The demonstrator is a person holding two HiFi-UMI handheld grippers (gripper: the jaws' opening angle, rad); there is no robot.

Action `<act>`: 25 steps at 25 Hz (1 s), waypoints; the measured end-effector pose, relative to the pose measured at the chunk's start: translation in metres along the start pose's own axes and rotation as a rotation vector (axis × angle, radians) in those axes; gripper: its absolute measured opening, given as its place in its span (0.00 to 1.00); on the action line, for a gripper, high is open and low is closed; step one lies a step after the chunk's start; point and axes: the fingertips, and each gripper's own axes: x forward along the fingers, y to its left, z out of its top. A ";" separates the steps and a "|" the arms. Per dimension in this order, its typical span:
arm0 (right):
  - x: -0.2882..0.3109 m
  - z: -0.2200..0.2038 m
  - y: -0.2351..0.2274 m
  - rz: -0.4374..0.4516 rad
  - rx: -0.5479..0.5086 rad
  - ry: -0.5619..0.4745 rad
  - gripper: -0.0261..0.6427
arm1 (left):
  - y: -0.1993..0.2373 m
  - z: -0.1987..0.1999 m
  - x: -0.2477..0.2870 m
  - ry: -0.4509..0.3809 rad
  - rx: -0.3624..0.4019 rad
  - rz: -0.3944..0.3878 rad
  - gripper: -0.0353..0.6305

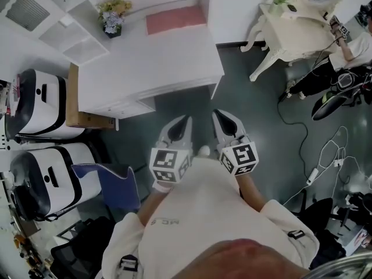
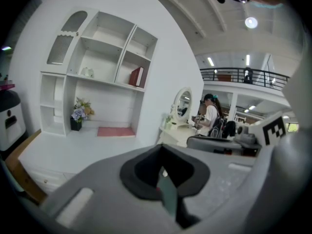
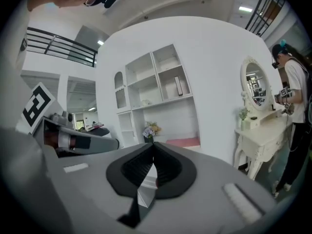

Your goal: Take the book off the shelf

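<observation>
Head looks down; others face shelf (image 2: 105, 52)

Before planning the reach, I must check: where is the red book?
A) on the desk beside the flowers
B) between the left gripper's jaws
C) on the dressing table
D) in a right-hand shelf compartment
D: the book stands in a right-hand compartment of the shelf.

Straight ahead of the left gripper (image 1: 185, 124) and the right gripper (image 1: 218, 118): white desk (image 1: 168, 57). At its far side, ahead and to the left of both: flower pot (image 1: 113, 17), with a flat pink mat (image 1: 175, 20) just right of it. Off to the right of the right gripper: cream dressing table (image 1: 290, 36) with oval mirror (image 3: 257, 89), person (image 3: 297, 96) standing at it. Left of the left gripper: two white machines (image 1: 40, 103) with black trim, wooden board (image 1: 72, 97) against the desk's near-left edge. Right of the right gripper, on the dark floor: loose white cables (image 1: 325, 156).
</observation>
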 end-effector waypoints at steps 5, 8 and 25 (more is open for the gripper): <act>0.027 0.001 -0.014 -0.025 0.011 0.008 0.03 | 0.021 0.007 0.019 0.000 -0.015 -0.012 0.06; 0.053 0.014 -0.035 -0.045 0.001 -0.008 0.03 | 0.038 0.018 0.048 -0.005 -0.011 -0.030 0.06; 0.272 0.120 -0.106 -0.157 -0.046 -0.139 0.06 | 0.197 0.143 0.189 -0.025 0.037 -0.133 0.06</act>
